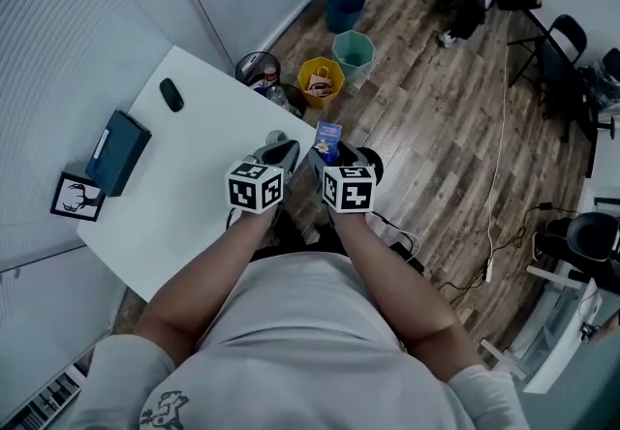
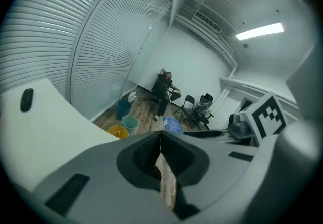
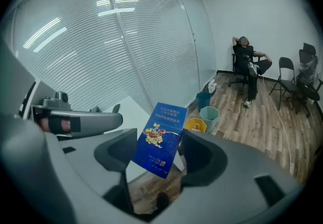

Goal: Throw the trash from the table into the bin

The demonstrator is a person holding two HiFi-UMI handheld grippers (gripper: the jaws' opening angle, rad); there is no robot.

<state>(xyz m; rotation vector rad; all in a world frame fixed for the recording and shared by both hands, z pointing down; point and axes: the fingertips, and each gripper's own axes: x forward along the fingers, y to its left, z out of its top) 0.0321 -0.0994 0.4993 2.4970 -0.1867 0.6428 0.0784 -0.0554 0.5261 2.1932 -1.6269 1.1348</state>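
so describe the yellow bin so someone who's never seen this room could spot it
From the white table, look past its far corner to the cluster of bins on the wooden floor. The yellow bin stands between a dark round bin beside the table and a pale green bin, with a dark blue bin beyond. It is the only yellow one.

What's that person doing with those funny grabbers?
A person is clearing trash off a white table. The right gripper is clamped on a small blue box, held up near the table's edge. The left gripper is shut and empty beside it. Several bins stand on the floor ahead; the box is not in one yet.
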